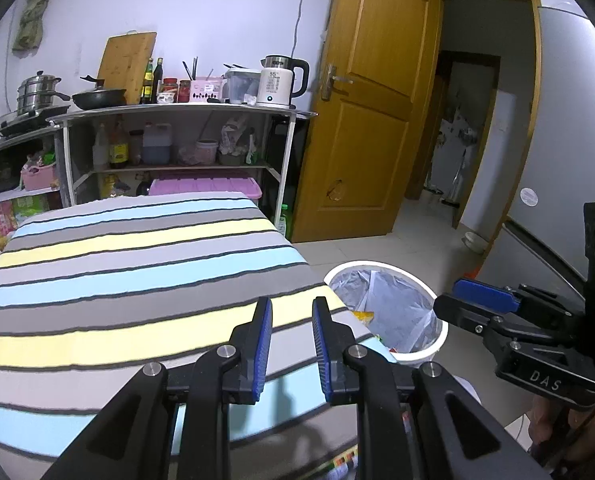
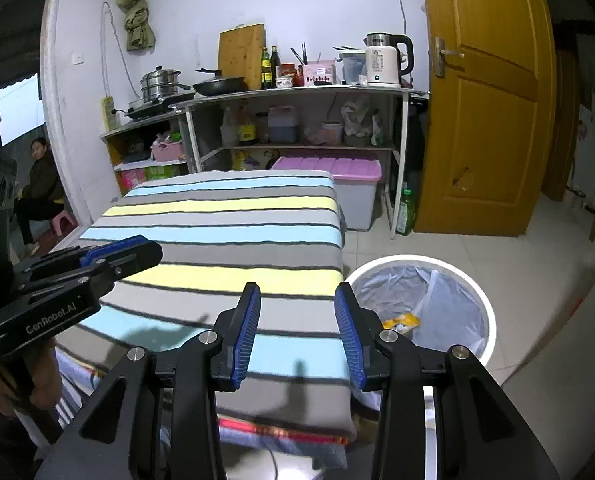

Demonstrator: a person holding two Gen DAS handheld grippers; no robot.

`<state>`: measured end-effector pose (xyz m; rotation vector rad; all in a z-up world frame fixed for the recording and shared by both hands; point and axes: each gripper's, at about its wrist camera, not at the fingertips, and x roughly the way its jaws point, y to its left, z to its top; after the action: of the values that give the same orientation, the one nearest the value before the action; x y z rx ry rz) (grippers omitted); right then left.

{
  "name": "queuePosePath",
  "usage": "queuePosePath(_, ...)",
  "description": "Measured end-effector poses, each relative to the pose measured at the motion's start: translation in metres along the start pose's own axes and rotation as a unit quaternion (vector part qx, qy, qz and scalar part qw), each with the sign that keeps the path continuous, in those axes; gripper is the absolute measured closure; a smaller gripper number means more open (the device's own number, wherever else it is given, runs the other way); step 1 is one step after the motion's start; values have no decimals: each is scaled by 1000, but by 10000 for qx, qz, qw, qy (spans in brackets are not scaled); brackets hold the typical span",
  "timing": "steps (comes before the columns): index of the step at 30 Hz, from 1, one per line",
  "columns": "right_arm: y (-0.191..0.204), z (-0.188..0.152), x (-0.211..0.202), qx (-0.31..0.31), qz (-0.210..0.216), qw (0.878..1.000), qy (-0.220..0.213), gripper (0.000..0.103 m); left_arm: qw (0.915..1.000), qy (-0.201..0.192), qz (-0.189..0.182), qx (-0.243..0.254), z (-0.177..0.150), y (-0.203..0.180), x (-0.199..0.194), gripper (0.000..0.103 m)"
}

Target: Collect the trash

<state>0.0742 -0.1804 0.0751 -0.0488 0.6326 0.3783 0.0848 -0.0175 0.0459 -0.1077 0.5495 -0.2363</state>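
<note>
A white round bin with a clear liner stands on the floor at the right of a table covered in striped cloth. A yellow wrapper lies inside the bin. My left gripper hovers over the cloth's right edge, open, nothing between its blue pads. My right gripper hangs over the cloth's near right corner beside the bin, open and empty. Each gripper shows in the other's view, the right one above the bin's rim, the left one over the cloth.
Shelves with pots, bottles and a kettle stand behind the table. A wooden door stands open at the right, a fridge beyond it. A person sits at the far left. A pink-lidded box is under the shelf.
</note>
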Motion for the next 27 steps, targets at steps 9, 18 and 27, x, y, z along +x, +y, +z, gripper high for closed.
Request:
queuePosePath(9, 5, -19, -21, 10, -15, 10000, 1, 63, 10000, 24, 58, 33, -16, -10, -22, 83)
queuePosePath(18, -4, -28, -35, 80, -128, 9999, -36, 62, 9998, 26, 135, 126, -24, -23, -26, 83)
queuePosePath(27, -7, -31, -39, 124, -170, 9998, -71, 62, 9998, 5, 152, 114, -27, -24, -25, 83)
